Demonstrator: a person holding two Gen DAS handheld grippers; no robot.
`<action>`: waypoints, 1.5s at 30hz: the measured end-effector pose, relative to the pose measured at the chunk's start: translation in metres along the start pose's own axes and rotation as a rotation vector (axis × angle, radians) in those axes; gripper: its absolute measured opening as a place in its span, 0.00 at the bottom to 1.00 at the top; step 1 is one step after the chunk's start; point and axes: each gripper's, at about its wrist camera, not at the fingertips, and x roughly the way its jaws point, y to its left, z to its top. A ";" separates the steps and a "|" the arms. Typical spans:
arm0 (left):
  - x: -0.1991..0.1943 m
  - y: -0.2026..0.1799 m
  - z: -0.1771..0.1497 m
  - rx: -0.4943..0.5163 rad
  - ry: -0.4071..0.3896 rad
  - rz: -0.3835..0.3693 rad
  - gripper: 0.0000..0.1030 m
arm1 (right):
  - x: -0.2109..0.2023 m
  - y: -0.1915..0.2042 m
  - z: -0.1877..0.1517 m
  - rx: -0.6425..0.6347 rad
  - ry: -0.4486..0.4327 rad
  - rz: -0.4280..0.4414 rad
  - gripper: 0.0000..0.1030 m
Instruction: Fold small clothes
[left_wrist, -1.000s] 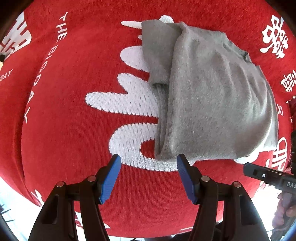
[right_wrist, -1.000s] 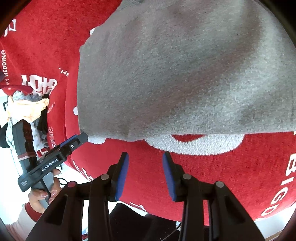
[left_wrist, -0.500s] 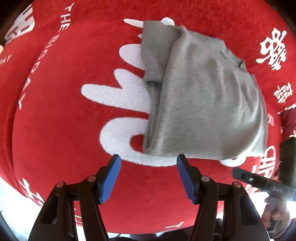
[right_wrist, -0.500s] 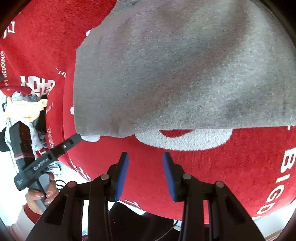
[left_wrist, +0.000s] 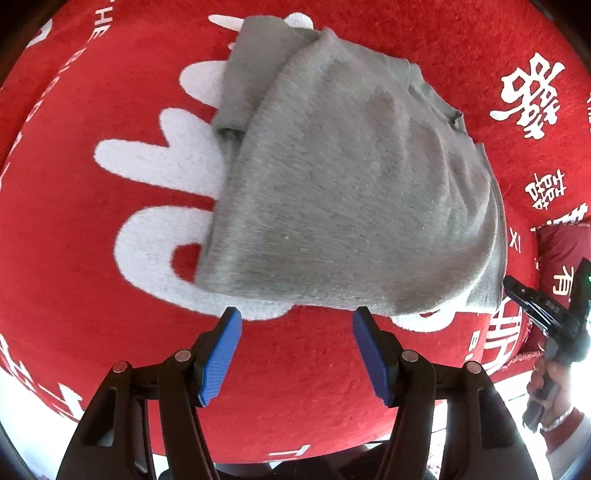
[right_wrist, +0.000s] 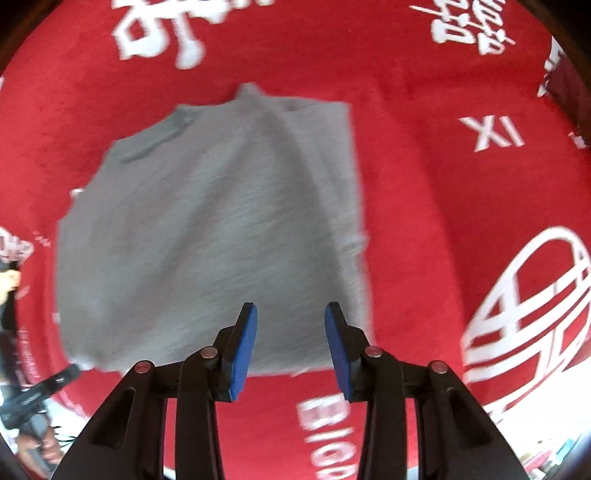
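Folded grey shirt lies on the red printed blanket, just ahead of both grippers. Left gripper gapes wide and empty; right gripper stands open, fingertips over the near hem. For a clean fold, pinch both near corners evenly.

Left hand-held gripper: black plastic linkage arms with round silver rivets, ending in two ribbed blue rubber fingertips. Right hand-held gripper is built the same way, with blue pads. At the left view's edge, a bare-skinned hand wears a thin bracelet and a dark red cuff.
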 end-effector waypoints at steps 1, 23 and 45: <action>0.001 -0.002 0.000 0.000 0.003 0.005 0.62 | 0.008 -0.004 0.002 -0.018 0.025 -0.048 0.40; 0.015 0.009 -0.001 -0.262 0.014 -0.265 0.62 | 0.026 0.051 -0.049 0.113 0.238 0.506 0.47; 0.039 0.016 0.008 -0.508 -0.079 -0.510 0.62 | 0.073 0.107 -0.034 0.347 0.257 0.928 0.49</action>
